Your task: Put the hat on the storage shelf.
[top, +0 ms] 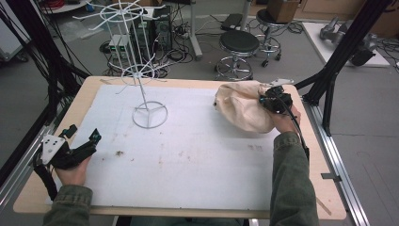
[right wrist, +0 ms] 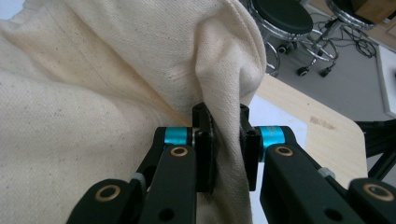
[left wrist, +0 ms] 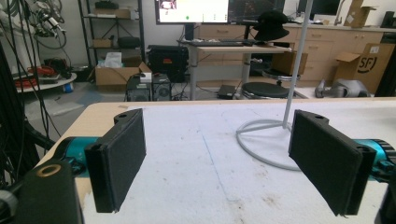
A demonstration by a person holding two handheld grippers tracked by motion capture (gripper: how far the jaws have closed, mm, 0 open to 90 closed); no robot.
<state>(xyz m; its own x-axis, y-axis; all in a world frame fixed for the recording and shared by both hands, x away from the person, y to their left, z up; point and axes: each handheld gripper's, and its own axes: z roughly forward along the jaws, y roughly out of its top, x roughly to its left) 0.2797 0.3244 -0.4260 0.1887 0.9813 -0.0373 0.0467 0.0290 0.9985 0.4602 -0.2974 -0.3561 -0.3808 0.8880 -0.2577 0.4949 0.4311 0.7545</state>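
Right gripper (top: pixel 272 100): raised at the table's far right, jaws clamped on a fold of one cream cloth bag (top: pixel 242 112). Left gripper (top: pixel 70 143): low at near left, jaws wide apart, holding nothing. One white mat (top: pixel 197 155); one wire rack (top: pixel 141 70); two stools (top: pixel 239 47) beyond.
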